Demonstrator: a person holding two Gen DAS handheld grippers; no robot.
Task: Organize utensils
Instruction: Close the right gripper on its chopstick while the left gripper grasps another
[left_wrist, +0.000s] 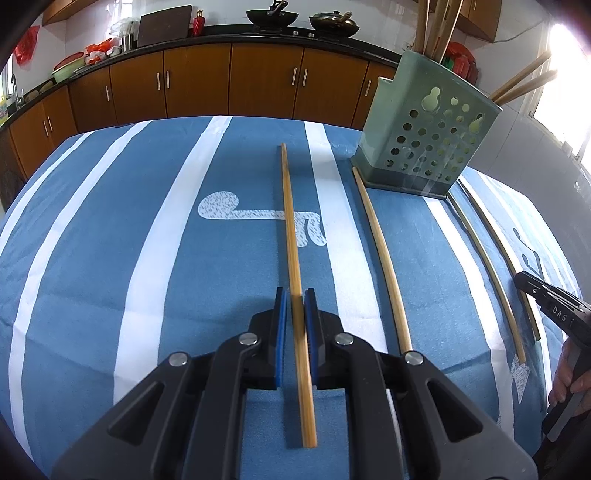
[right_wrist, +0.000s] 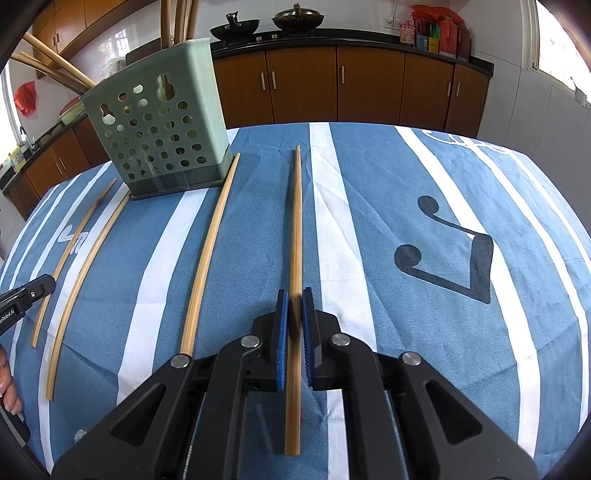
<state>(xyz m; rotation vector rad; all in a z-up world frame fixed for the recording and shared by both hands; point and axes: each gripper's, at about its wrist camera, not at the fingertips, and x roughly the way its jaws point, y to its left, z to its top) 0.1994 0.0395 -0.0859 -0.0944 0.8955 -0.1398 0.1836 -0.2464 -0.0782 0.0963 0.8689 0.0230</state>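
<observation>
Several bamboo chopsticks lie lengthwise on a blue striped tablecloth. A green perforated utensil holder (left_wrist: 424, 144) stands at the far side with chopsticks upright in it; it also shows in the right wrist view (right_wrist: 162, 129). My left gripper (left_wrist: 294, 295) is shut on one chopstick (left_wrist: 291, 229) near its thick end. My right gripper (right_wrist: 294, 295) is shut on another chopstick (right_wrist: 295, 221) the same way. In the left wrist view a free chopstick (left_wrist: 380, 254) lies right of mine, and the right gripper's body (left_wrist: 554, 306) shows at the right edge.
In the right wrist view a chopstick (right_wrist: 210, 251) lies left of the held one, with two more (right_wrist: 85, 266) further left by the left gripper's tip (right_wrist: 37, 288). Brown kitchen cabinets (left_wrist: 229, 77) and a counter with woks stand behind the table.
</observation>
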